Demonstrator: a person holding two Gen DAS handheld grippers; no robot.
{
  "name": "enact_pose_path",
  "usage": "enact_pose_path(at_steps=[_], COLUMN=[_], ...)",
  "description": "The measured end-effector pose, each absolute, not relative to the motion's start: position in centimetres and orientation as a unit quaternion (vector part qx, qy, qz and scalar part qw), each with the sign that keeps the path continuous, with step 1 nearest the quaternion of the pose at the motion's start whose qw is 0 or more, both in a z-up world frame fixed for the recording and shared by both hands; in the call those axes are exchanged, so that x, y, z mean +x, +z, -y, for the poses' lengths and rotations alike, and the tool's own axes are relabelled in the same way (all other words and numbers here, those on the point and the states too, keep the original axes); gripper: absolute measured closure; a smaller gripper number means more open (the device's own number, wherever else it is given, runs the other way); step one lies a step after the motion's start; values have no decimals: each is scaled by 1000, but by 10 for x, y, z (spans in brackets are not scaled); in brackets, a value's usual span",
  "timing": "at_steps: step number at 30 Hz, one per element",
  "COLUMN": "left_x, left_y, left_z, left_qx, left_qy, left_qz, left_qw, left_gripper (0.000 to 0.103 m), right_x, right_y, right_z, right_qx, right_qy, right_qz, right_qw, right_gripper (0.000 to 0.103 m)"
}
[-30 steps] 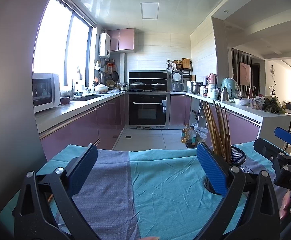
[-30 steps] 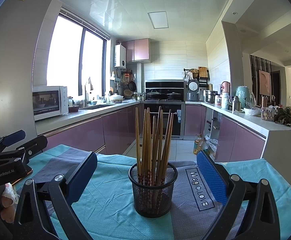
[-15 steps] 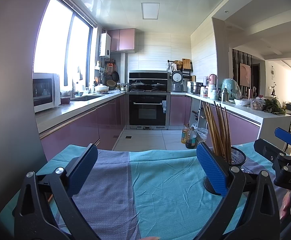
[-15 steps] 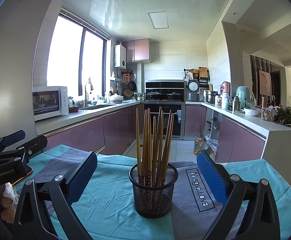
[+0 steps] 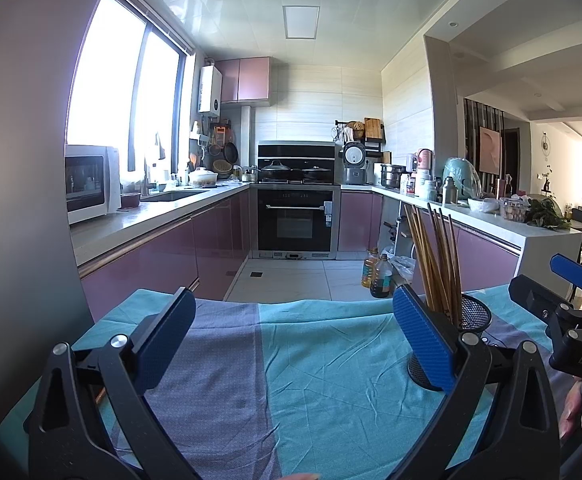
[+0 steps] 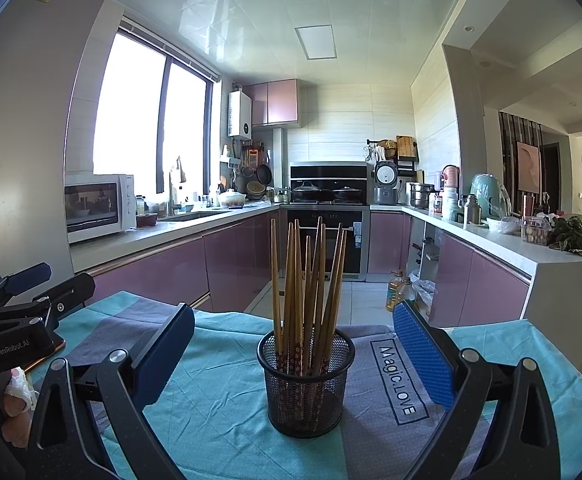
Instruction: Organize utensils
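Currently wooden chopsticks [image 6: 309, 280] stand bundled in mesh holder [image 6: 306, 384] on teal tablecloth [image 6: 219, 392], between the spread jaws of right gripper [image 6: 293, 360]. Left gripper [image 5: 291, 344] also spread, empty. Judged light, stiff, slick; pinch upper shafts.

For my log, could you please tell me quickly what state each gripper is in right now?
Left gripper: open, holding nothing.
Right gripper: open, holding nothing; the holder stands between its fingers, untouched.
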State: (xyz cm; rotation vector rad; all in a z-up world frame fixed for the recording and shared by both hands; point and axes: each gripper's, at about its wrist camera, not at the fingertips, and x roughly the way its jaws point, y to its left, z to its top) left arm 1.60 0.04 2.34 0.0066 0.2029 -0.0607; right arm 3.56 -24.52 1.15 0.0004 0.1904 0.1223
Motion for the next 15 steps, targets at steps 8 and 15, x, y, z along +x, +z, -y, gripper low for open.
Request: enact_pose_path(at_steps=[8, 15], left_x=[16, 16], left_y=[23, 22], left_z=[0, 2], left_qx=[4, 4], left_qy=[-29, -30], left_qz=[-101, -102], left_qw=[994, 994], left_gripper=[6, 6], right_x=[34, 33], right_y=[12, 12], right_z=[245, 244], right_qx=[0, 1], right_qy=[60, 60], right_qz=[-93, -94], right_qw=[994, 994], right_gripper=[7, 7])
